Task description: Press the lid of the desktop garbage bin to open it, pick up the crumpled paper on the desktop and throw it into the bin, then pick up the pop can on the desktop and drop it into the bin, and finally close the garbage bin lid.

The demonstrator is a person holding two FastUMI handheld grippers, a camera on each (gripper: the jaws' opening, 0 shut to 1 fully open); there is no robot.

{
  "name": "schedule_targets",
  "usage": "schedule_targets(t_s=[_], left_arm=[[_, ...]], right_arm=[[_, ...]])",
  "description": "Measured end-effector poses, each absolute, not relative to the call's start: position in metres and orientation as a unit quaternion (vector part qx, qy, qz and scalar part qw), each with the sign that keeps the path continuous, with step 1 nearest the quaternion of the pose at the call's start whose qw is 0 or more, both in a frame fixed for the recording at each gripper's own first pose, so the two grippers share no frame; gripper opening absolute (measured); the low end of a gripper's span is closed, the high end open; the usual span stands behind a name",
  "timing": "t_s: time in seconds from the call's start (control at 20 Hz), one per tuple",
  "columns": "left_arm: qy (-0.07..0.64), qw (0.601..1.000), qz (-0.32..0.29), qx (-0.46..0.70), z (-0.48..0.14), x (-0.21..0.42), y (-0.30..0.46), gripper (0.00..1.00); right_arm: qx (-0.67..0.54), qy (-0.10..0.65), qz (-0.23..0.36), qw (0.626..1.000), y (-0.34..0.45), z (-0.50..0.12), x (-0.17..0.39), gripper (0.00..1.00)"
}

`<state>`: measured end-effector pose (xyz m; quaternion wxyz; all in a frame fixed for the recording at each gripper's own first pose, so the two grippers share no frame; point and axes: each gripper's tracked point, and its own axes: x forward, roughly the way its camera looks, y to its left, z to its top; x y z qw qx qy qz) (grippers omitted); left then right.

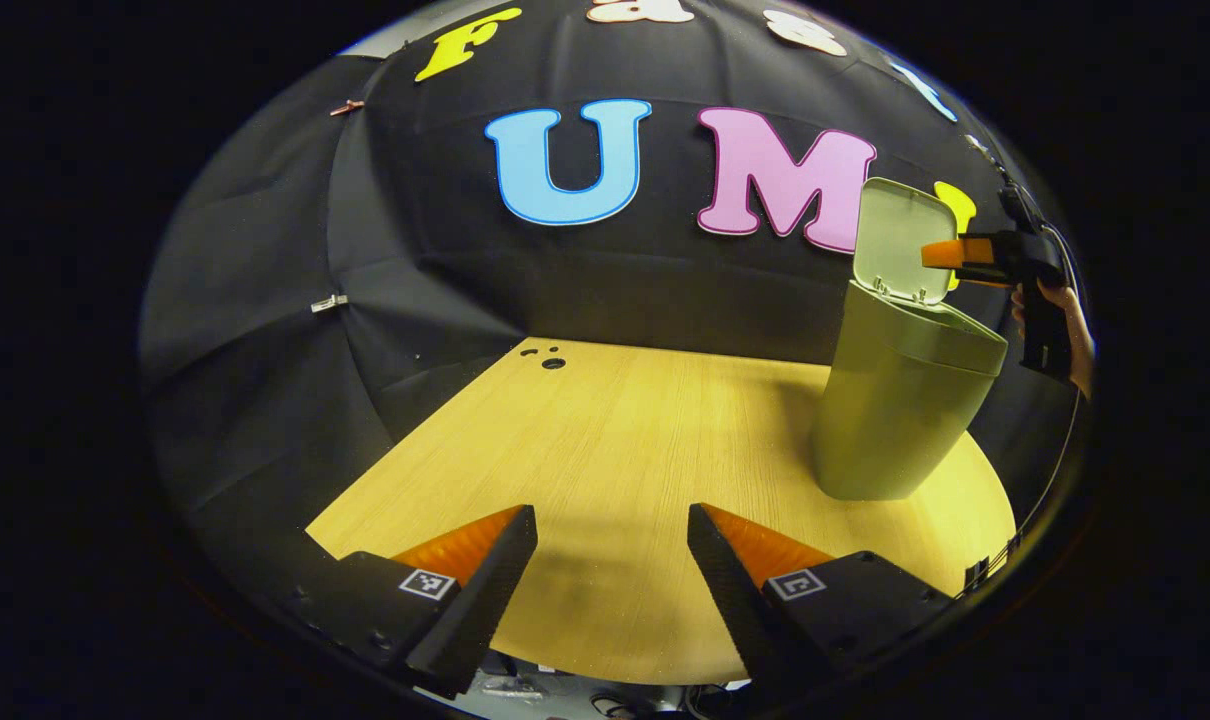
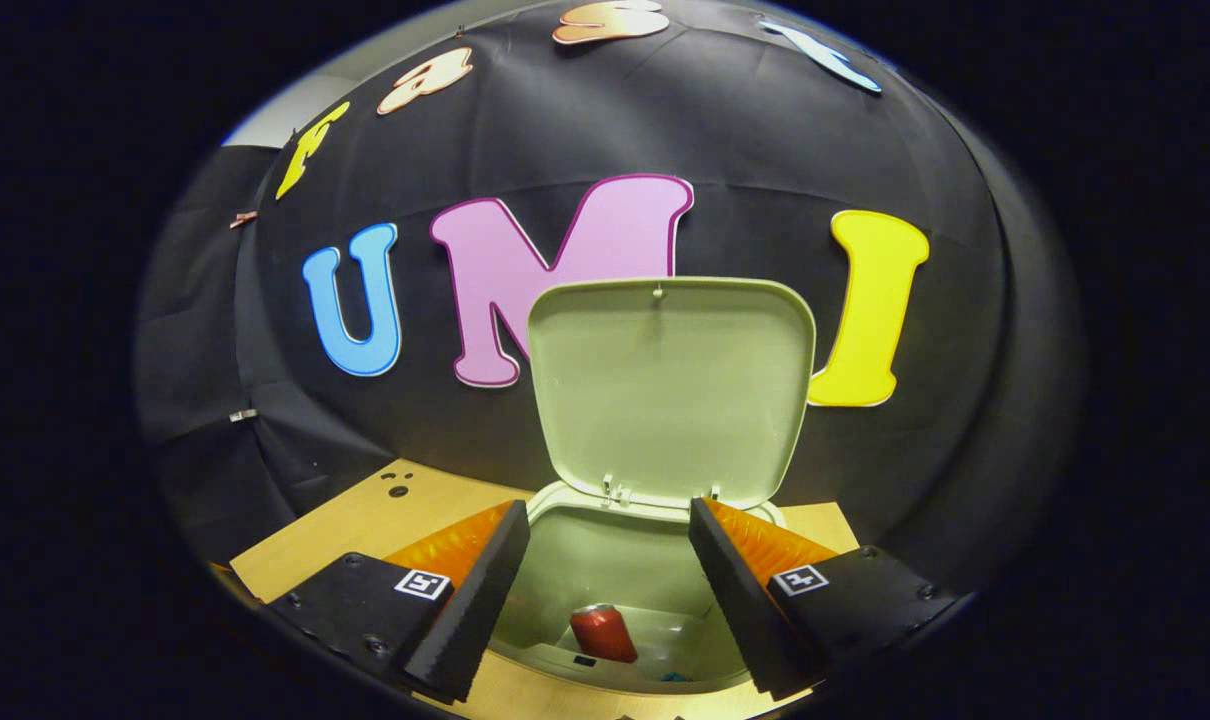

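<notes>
The pale green garbage bin (image 1: 900, 405) stands at the right of the wooden desktop (image 1: 615, 460), its lid (image 1: 900, 240) swung upright. Looking down from the right gripper view, the lid (image 2: 670, 385) stands open behind the bin's mouth (image 2: 605, 560), and a red pop can (image 2: 603, 633) lies inside on the bottom. My right gripper (image 2: 610, 560) hovers open just above the mouth with nothing between its fingers; it also appears beside the raised lid in the left gripper view (image 1: 950, 255), held by a hand (image 1: 1070, 330). My left gripper (image 1: 613, 560) is open over bare desktop, left of the bin.
Small holes (image 1: 545, 358) mark the desktop's far corner. Black cloth walls the booth behind and to the left. A broad stretch of desktop lies between my left gripper and the bin.
</notes>
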<state>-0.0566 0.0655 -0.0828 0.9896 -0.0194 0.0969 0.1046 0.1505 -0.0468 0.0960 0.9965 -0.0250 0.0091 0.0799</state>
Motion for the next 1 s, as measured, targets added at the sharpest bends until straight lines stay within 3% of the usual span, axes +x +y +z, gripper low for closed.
schedule_targets(t_s=[0.55,1.0], left_arm=[[0.087,0.988,0.116,-0.05,-0.088,-0.065,0.097,0.98],[0.095,0.983,0.141,-0.065,-0.103,-0.07,0.124,1.0]], right_arm=[[-0.046,-0.062,0.048,0.996,-0.041,0.202,0.146,0.97],[-0.031,-0.093,-0.011,0.995,-0.054,0.251,0.189,0.97]])
